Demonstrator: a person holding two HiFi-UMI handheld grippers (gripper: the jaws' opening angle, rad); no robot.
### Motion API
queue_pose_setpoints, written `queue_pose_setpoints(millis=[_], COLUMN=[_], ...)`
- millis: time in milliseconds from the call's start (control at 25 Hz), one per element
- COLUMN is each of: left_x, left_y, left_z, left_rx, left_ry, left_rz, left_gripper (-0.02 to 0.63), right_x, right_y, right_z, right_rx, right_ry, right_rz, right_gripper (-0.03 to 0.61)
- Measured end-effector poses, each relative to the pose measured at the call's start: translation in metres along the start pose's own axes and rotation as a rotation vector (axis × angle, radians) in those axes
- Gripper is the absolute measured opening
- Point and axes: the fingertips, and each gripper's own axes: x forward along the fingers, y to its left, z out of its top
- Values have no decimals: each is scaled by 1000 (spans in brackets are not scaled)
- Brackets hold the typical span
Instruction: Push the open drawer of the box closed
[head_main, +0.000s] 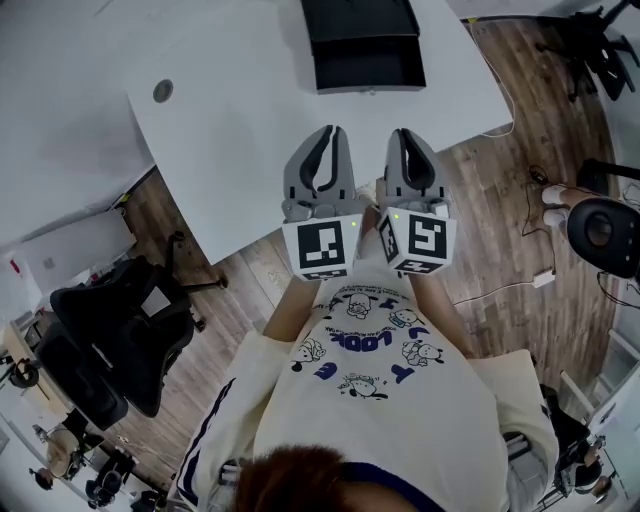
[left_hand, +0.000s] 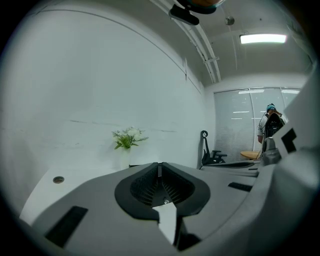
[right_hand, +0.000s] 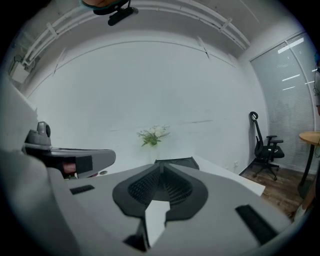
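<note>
Left gripper (head_main: 330, 134), right gripper (head_main: 401, 138): fingers were found clenched, empty. Drawer (head_main: 368, 70) well beyond fingers; box (head_main: 358, 18) could be slid if pushed off-centre.

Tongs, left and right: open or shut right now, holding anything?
Left tongs: shut, empty.
Right tongs: shut, empty.

An office: a long white rectangular surface (head_main: 235, 120) with a round grey cable grommet (head_main: 163, 91), black wheeled swivel chairs (head_main: 112, 340) on a brown wood-plank floor (head_main: 500, 190), pale slatted window blinds (left_hand: 240, 125), and a ceiling strip light (left_hand: 262, 38).
</note>
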Motion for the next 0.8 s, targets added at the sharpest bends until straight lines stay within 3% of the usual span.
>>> queue_pose_setpoints(millis=[800], left_x=[91], left_y=[1], left_z=[-36], left_rx=[-34], left_ry=[95], left_rz=[78], left_gripper=[32], right_x=[90], right_y=[-32], right_z=[-41], right_rx=[27], right_ry=[173], right_rz=[169], right_gripper=[41])
